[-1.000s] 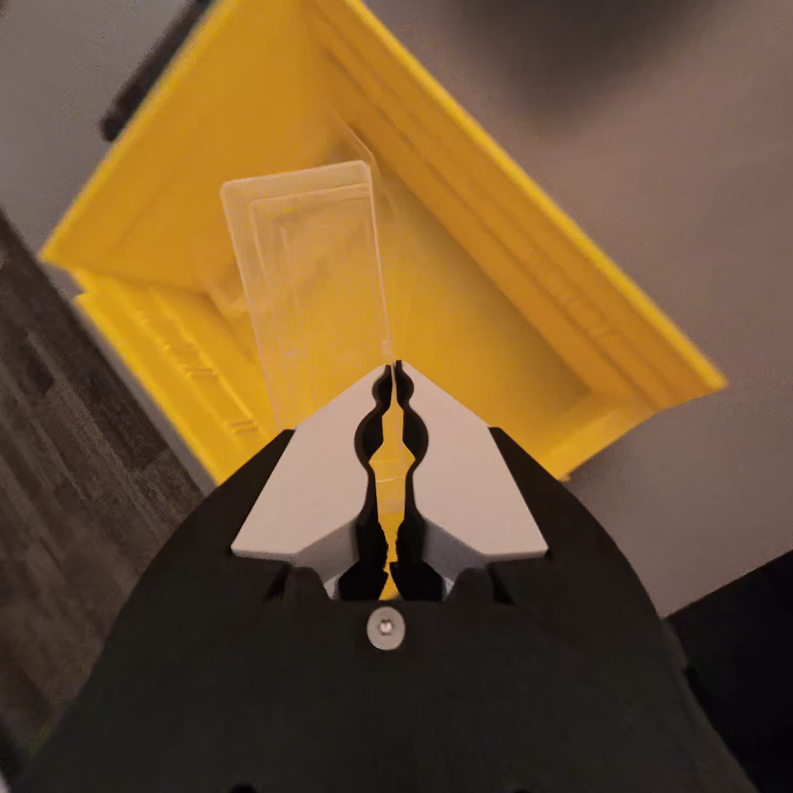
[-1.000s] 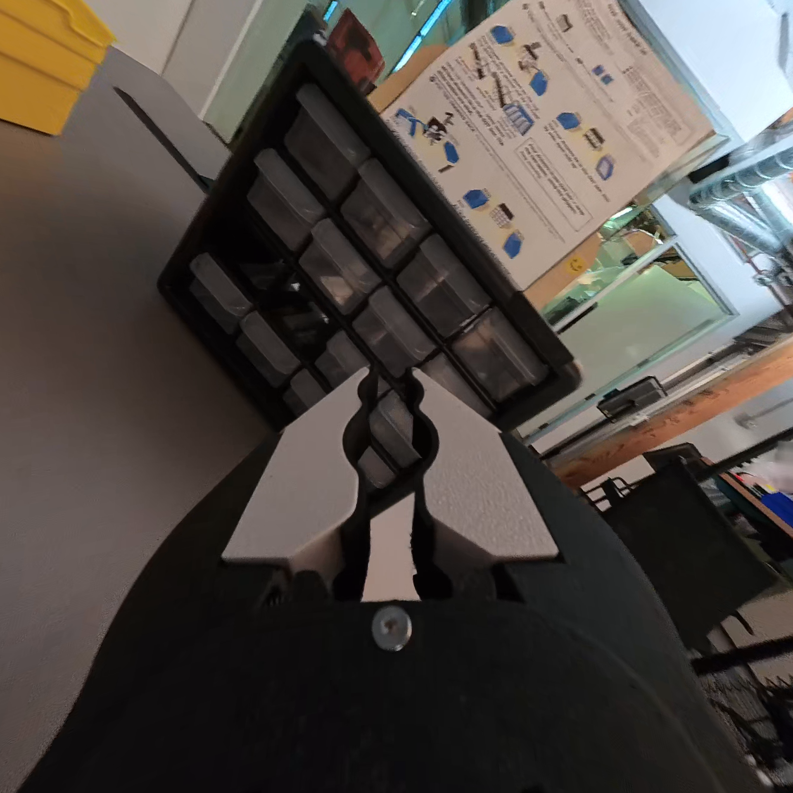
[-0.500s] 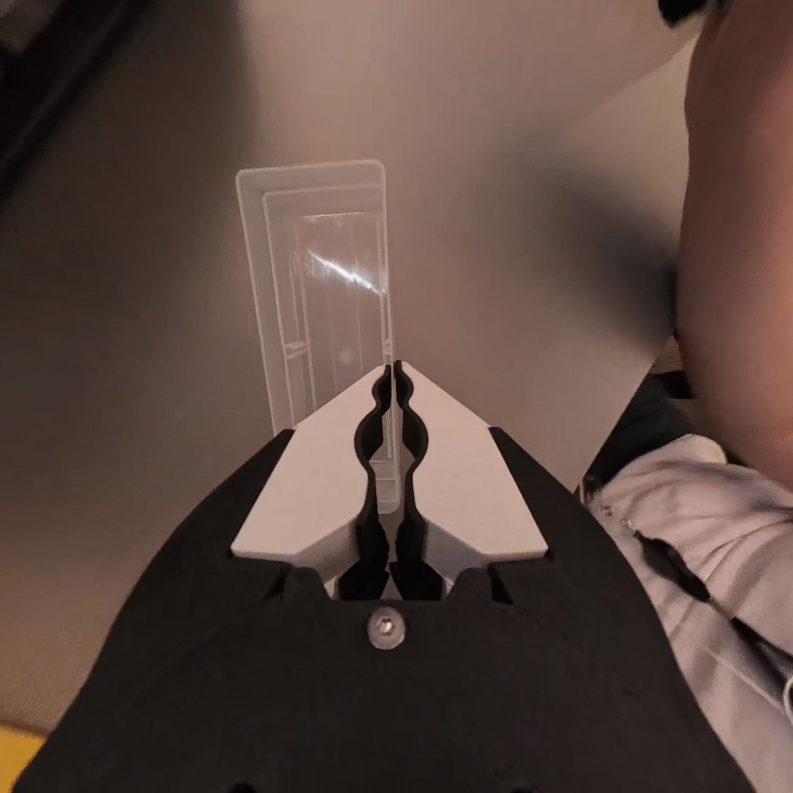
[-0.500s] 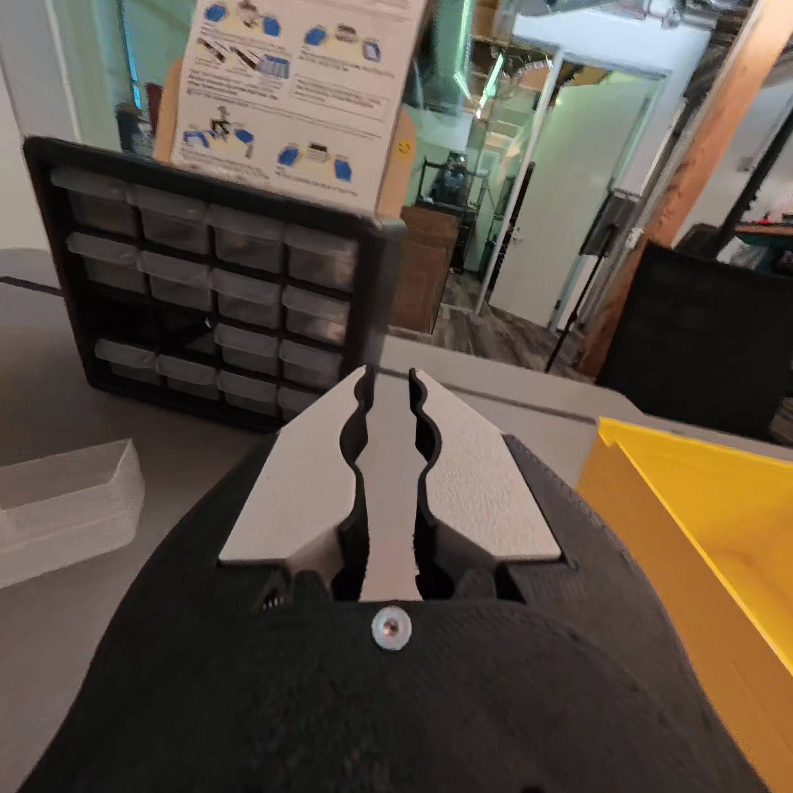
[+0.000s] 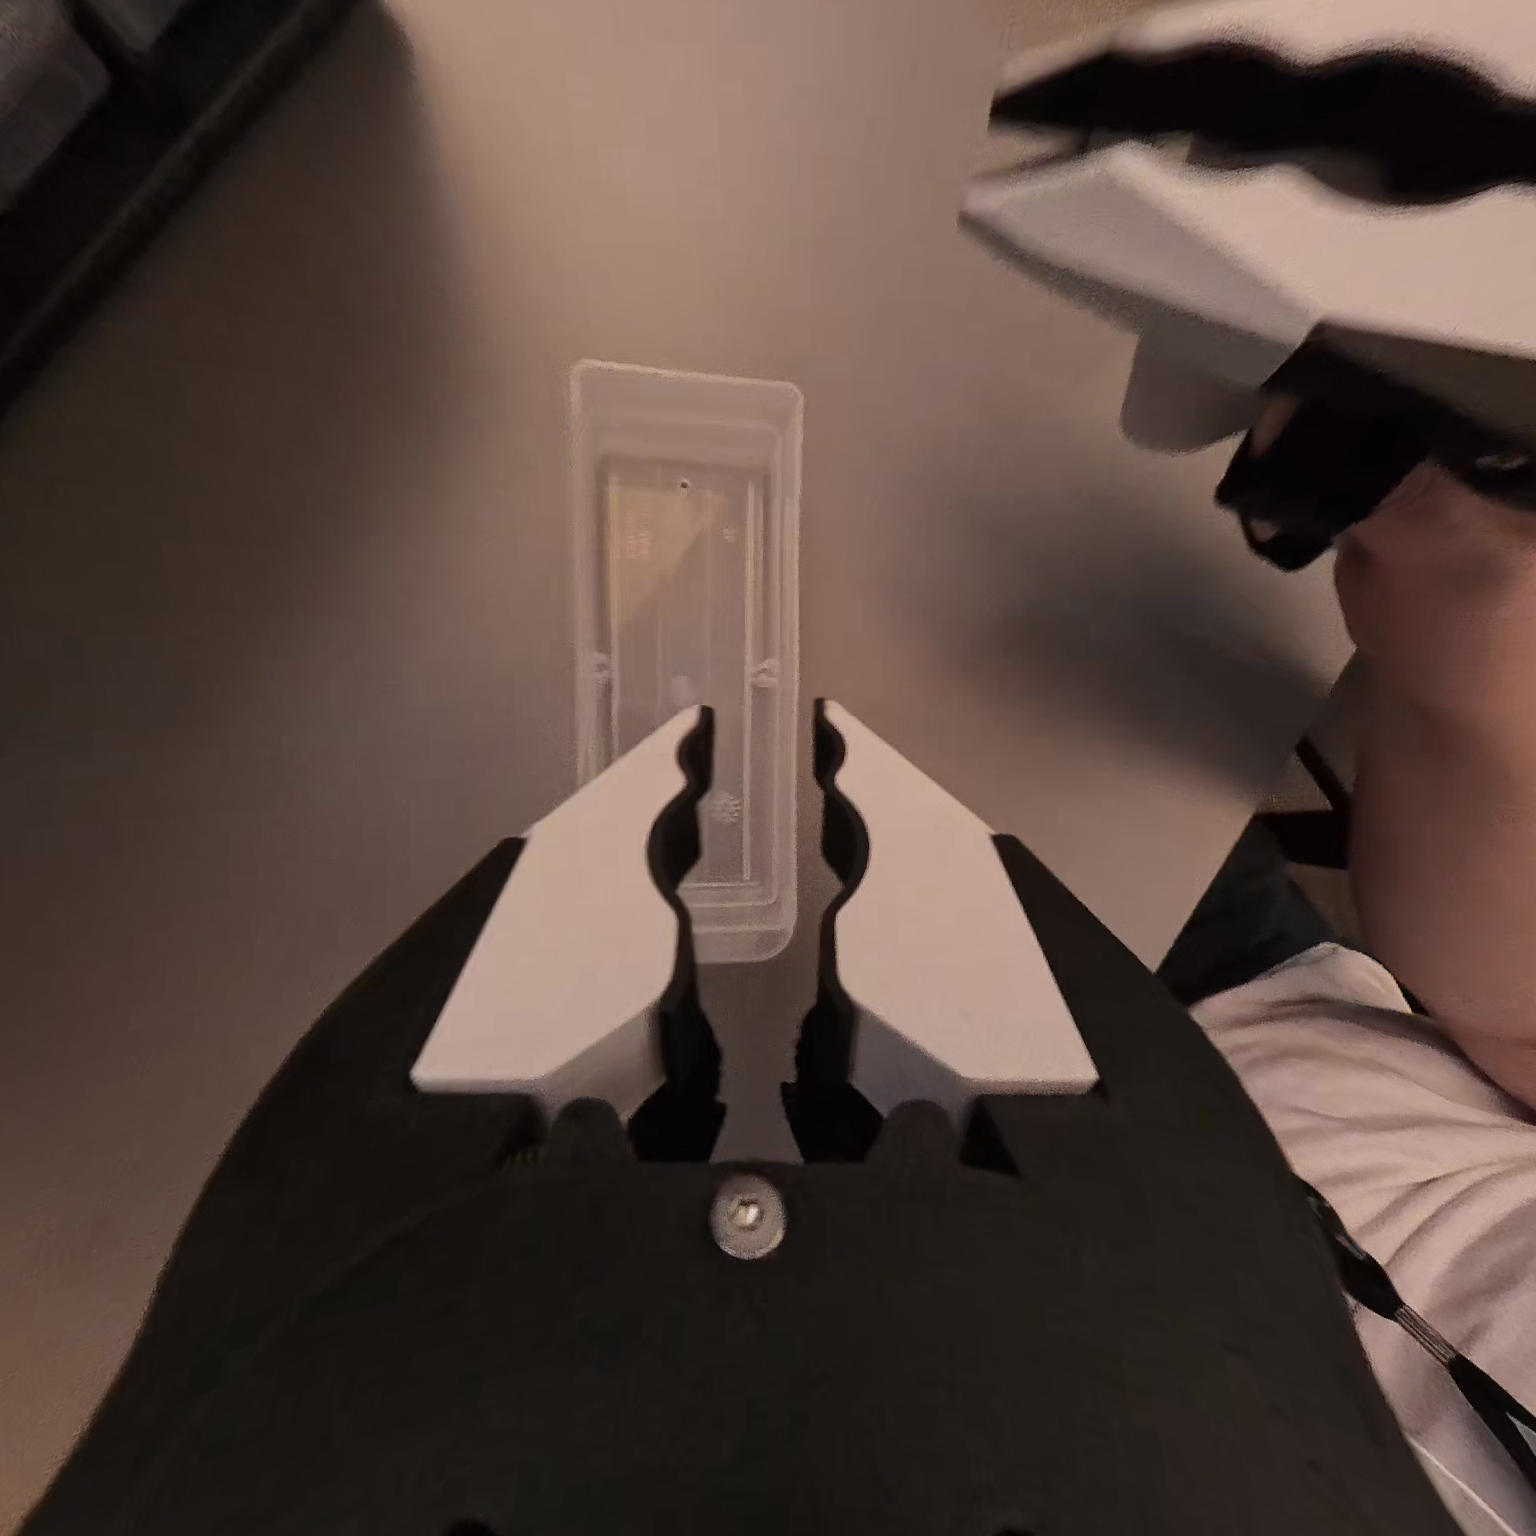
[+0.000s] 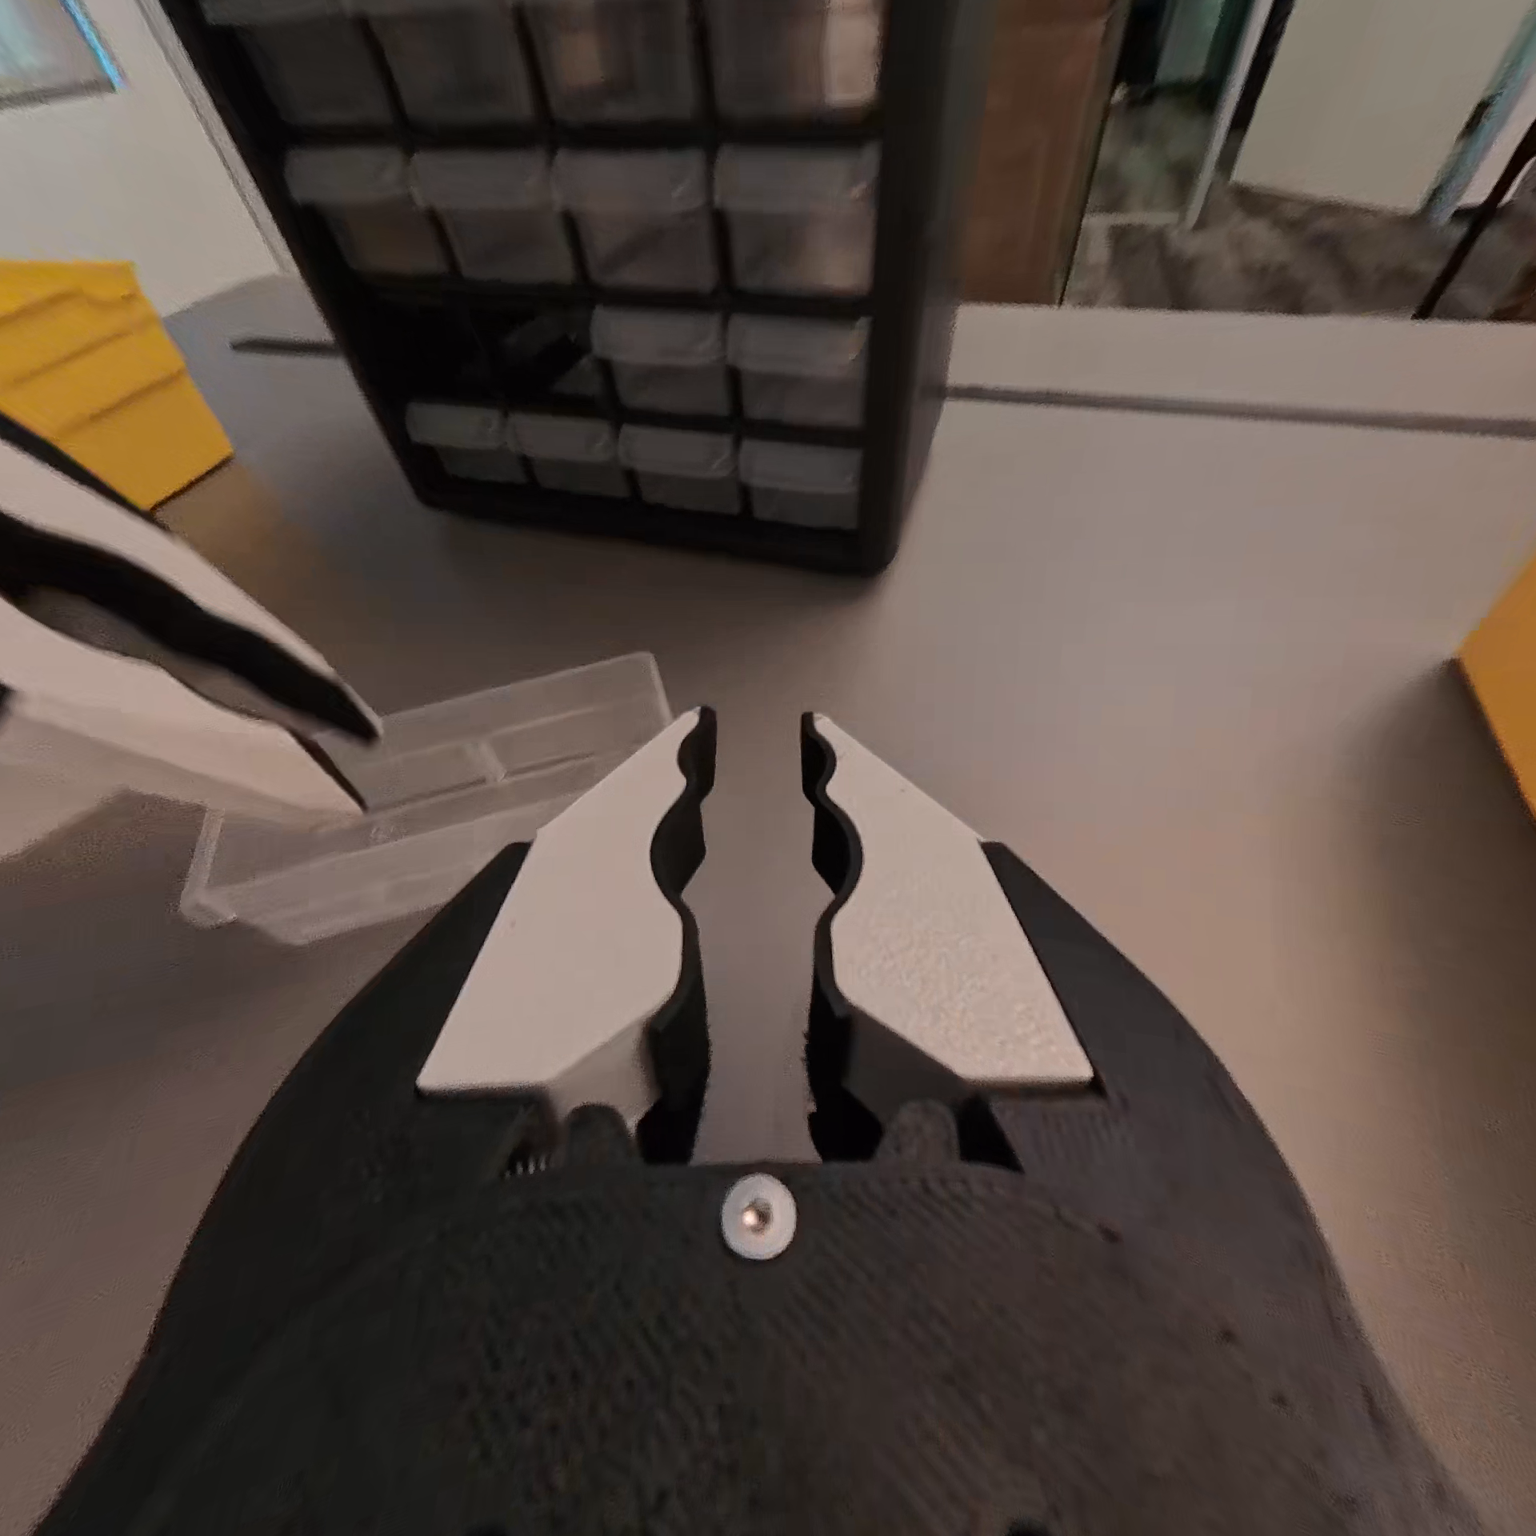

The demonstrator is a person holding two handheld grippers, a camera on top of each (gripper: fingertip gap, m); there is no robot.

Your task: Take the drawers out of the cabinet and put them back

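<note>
Lying flat on the desk [image 5: 332, 665] before the cabinet [image 6: 632, 274], the clear drawer [image 5: 690, 582] is released, with left gripper [image 5: 760, 711] and right gripper [image 6: 755, 716] fingers both apart, empty.

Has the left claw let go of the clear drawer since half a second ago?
Yes. The left claw now stands open above the clear drawer, which lies flat on the grey table; before, it was clamped on the drawer's wall.

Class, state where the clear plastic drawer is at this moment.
The clear drawer lies on the grey table, right under the open left gripper, in front of the black cabinet.
</note>
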